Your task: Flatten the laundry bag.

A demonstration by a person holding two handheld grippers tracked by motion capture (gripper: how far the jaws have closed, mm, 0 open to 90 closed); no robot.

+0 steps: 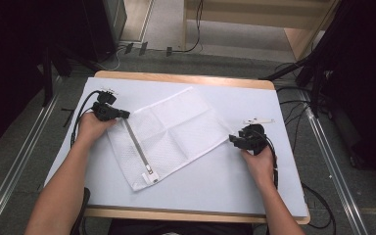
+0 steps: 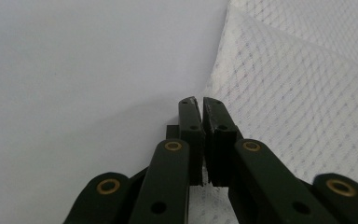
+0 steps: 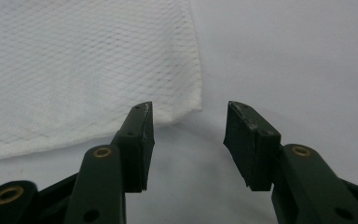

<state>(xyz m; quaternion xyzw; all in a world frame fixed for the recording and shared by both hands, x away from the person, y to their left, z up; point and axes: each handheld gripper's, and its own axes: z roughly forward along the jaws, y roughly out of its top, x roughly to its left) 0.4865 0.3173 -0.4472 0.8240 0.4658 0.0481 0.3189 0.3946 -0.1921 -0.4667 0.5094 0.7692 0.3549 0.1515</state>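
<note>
A white mesh bag (image 1: pixel 169 134) lies flat and askew on the tabletop (image 1: pixel 254 191), between the two pairs of tongs. The left tongs (image 1: pixel 125 114) sit at the bag's upper left corner, just beside the top end of the zipper (image 1: pixel 137 145). In the left gripper view they (image 2: pixel 199 103) are pressed together with only a thin slit between the pads; mesh lies to their right and under them, but whether any of it is pinched I cannot tell. The right tongs (image 1: pixel 233 140) stand apart at the bag's right corner. In the right gripper view that corner (image 3: pixel 186 100) lies just ahead of their (image 3: pixel 189 112) left pad, not between the pads, which hold nothing.

Bare tabletop spreads beyond the left tongs on their far side and to their left, and below both hands toward the near wooden edge (image 1: pixel 176 214). The zipper runs from the left tongs down to its pull (image 1: pixel 149 171) near the bag's lower corner. Behind the right tongs a small white strip (image 1: pixel 258 120) lies on the tabletop, apart from the bag. Cables (image 1: pixel 83 110) trail off each gripper toward the tabletop's sides. Nothing stands between either pair of tongs and the bag's edges.
</note>
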